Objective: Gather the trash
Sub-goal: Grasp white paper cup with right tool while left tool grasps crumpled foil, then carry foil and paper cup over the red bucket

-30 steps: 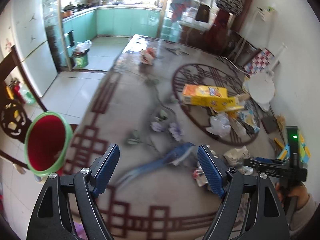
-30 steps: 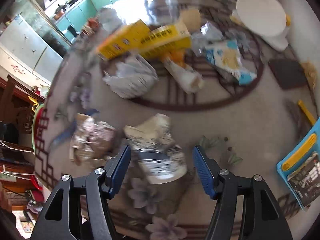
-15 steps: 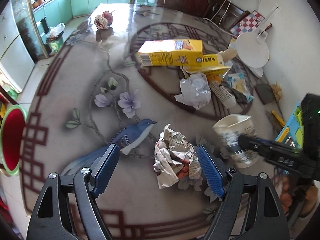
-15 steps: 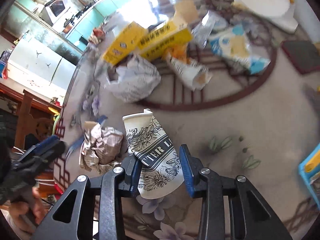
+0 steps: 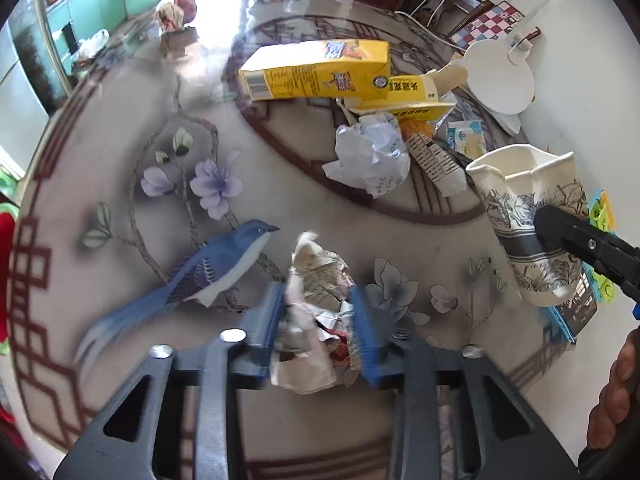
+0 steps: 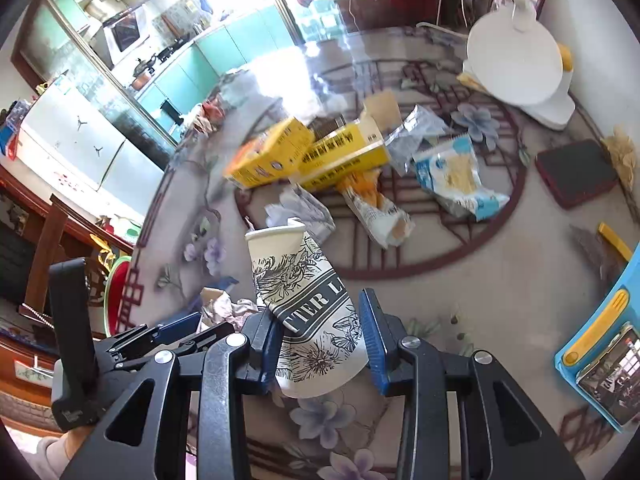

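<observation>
- Red bin w/ green rim [image 6: 116,300]: sits off the tabletop's edge at approx 9 o'clock in right wrist view. No trash visibly in it, so the drop-off looks not yet done.
- Left hand-held gripper [image 5: 318,330]: jaws closing on the crumpled newspaper wad [image 5: 316,280], at 6 o'clock in left wrist view. The wad is between the blue pads [image 5: 266,320], which look to be pressing its sides; the wad appears to rest on the tabletop [image 5: 120,152], by the painted blue bird.
- Right hand-held gripper [image 6: 320,336]: clenched on the squashed paper cup [image 6: 304,304], printed w/ black flowers. Cup is between the pads and looks lifted off the tabletop, rim pointing to 12 o'clock.
- Centre pile, approx 12 o'clock: two yellow cartons [image 6: 304,152], a white crumpled paper [image 5: 370,152] and an orange-and-white wrapper [image 6: 376,208], all untouched.
- Right of pile, approx 1–2 o'clock: a blue-and-yellow snack pouch [image 6: 452,176] and a clear foil wrapper [image 6: 420,128], also lying there.
- Far end of the tabletop: another crumpled ball [image 5: 172,14].
- Progress, judged: early. Two pieces are in hand, none binned as far as can be seen; most of the trash is left to collect.
</observation>
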A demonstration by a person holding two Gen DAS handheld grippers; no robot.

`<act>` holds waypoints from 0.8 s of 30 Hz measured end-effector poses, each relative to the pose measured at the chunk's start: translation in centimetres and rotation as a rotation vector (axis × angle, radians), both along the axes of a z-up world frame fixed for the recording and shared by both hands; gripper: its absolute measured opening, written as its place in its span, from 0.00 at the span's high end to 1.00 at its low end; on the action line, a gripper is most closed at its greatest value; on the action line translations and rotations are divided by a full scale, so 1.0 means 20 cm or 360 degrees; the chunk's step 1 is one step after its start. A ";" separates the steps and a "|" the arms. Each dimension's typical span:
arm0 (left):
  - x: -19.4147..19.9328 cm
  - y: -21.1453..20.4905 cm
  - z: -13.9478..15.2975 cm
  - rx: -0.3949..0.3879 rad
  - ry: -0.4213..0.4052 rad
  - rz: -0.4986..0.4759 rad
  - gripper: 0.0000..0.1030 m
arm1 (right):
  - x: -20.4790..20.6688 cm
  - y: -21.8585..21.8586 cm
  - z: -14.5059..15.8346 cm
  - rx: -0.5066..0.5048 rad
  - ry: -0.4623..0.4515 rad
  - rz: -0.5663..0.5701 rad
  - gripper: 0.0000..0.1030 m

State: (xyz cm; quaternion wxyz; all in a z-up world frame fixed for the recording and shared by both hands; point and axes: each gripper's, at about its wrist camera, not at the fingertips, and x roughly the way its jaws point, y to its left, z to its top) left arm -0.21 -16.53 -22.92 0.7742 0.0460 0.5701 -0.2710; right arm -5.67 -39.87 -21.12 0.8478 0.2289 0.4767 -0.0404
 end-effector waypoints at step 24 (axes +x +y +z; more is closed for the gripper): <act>0.20 0.60 0.48 -0.0185 -0.0333 0.0380 0.71 | 0.15 0.41 0.47 -0.0101 -0.0323 0.0099 0.67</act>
